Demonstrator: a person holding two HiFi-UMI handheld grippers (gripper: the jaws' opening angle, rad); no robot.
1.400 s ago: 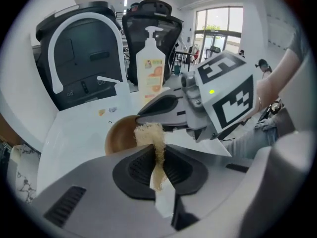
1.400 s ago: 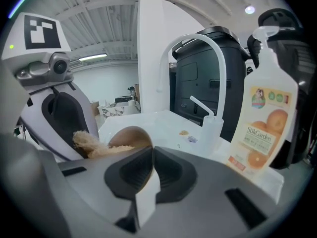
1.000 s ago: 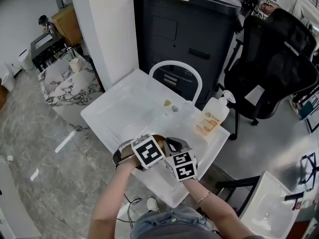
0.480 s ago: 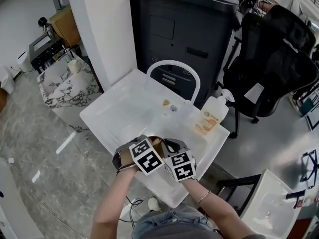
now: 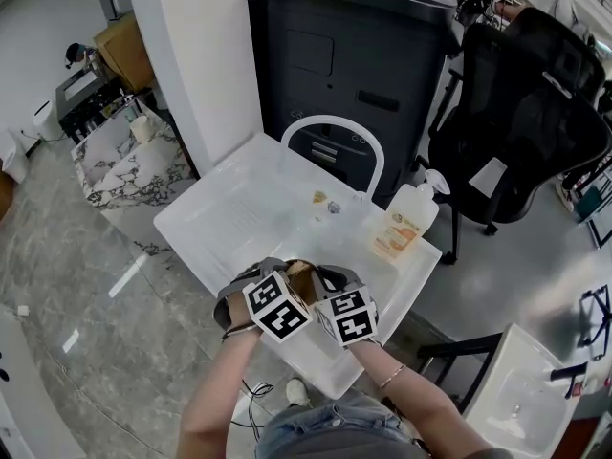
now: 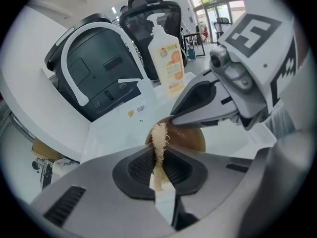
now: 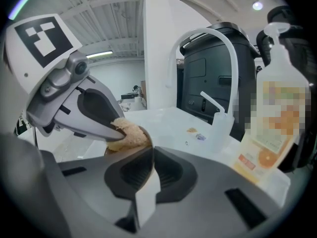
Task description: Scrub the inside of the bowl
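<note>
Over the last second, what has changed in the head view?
The left tongs, shut on the tan scrubber, slid slightly toward the person at the brown bowl. The right tongs stayed clamped on the bowl's rim, and the bowl, white tray and soap bottle stayed put.

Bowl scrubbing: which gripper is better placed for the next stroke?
Left. The left gripper is shut on the scrubber, which sits in the bowl; the right gripper is clamped on the bowl's rim, steadying it.
</note>
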